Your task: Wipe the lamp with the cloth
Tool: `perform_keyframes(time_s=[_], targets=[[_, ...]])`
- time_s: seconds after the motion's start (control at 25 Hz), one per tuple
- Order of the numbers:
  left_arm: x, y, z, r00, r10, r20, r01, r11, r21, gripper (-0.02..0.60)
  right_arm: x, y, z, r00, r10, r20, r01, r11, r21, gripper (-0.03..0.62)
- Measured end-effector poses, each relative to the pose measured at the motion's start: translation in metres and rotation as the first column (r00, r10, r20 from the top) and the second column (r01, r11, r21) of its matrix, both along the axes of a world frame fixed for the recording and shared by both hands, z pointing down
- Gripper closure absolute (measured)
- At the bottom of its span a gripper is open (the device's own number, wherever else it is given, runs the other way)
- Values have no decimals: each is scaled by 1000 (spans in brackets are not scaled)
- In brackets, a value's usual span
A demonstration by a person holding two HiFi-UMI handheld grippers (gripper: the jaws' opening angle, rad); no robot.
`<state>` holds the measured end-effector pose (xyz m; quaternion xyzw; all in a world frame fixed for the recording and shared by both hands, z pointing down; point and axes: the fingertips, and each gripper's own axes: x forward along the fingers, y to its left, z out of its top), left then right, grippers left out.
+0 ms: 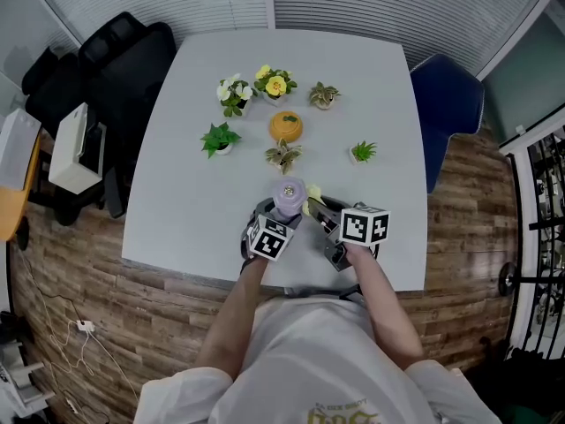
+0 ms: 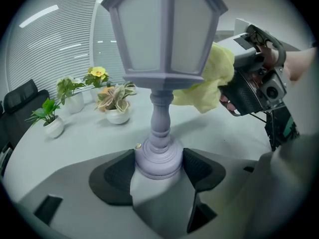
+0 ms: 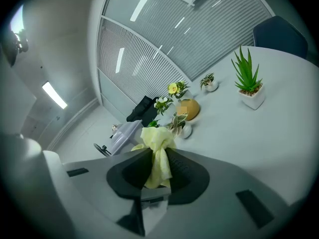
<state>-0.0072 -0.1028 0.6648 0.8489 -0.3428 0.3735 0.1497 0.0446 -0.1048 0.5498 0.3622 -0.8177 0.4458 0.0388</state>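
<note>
Now, at the near edge of the pale grey bench [image 1: 177,175], we are in the wiping step itself. Furthest left, a black office chair [image 1: 106,60] stands off the bench, well apart from the work. Our left gripper [image 1: 279,217] has its jaws clamped on the round foot of the small lilac lantern-shaped lamp [image 1: 289,193]. The lamp stands upright just in front of us, and the left gripper view shows both dark pads [image 2: 113,176] pressed against that foot. Beyond the lamp sits a loose ring of small potted plants [image 1: 234,95] around an orange pumpkin-shaped ornament [image 1: 285,126], none of them touching it.

To the right, the crumpled pale yellow cloth [image 2: 209,81] lies against the lower right side of the lantern head. It is pinched in our right gripper [image 3: 158,171], whose jaws are closed on the bunched fabric, with a tuft standing proud above them. A blue chair [image 1: 450,95] stands past the bench's right edge.

We judge the wipe as barely begun, with one side of the head met and the roof, far panes, stem and foot untouched. The next move calls for sweeping the tuft around the panes and down the stem. The push should stay light, since pressure so high on a slim lamp could tip it against the left jaws' hold.
</note>
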Motion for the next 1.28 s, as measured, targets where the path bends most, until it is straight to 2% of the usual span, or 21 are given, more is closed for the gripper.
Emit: perform_keyframes(time_s=[0.6,0.96,1.28], targets=[[1,0,0,1000,7,-1,-7,1000,4,265,-6,12,-16,998,-41,41,39,999,32,507],[1,-1,-1,1000,5,-1,-5,1000,5,266,-8,21,-17,995,-75,63,74,997,15,507],[0,-2,0,1000,3,8,-3,1000,9,266,-19,29,-16,990,-141,-5,141,989,42,507]])
